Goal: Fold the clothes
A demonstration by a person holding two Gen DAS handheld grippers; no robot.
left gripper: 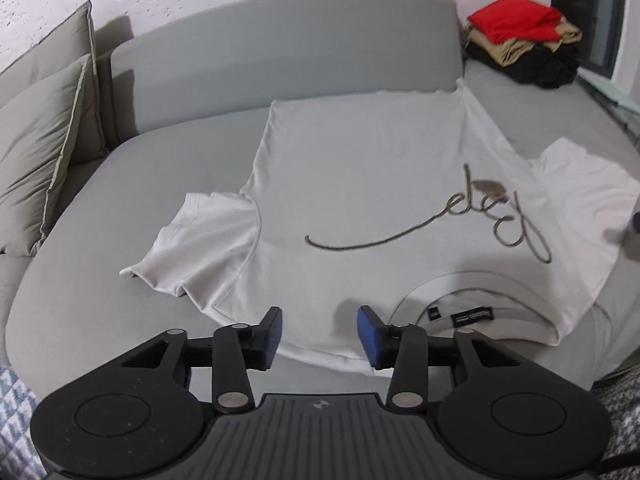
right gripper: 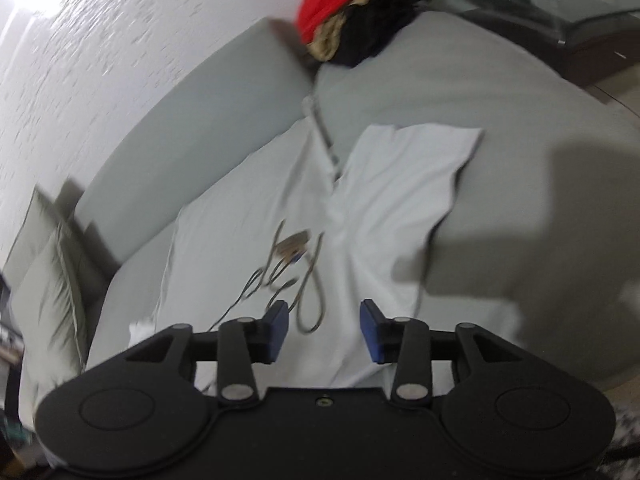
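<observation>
A white T-shirt (left gripper: 360,168) with grey script lettering (left gripper: 460,220) lies spread flat on a grey sofa seat (left gripper: 100,280), collar nearest me and hem at the backrest. My left gripper (left gripper: 320,332) hovers over the near shoulder edge, left of the collar (left gripper: 472,312), its blue pads apart and empty. In the blurred right wrist view the same T-shirt (right gripper: 380,208) lies below my right gripper (right gripper: 324,328), which stands open above the cloth near the lettering (right gripper: 288,264), holding nothing. Both sleeves lie spread out to the sides.
A stack of folded clothes, red on top of tan and black (left gripper: 520,40), sits at the sofa's far right corner. Grey cushions (left gripper: 44,140) lean at the left end. A glass-topped table (right gripper: 560,8) stands beyond the sofa's right side. The backrest (left gripper: 280,48) runs behind the shirt.
</observation>
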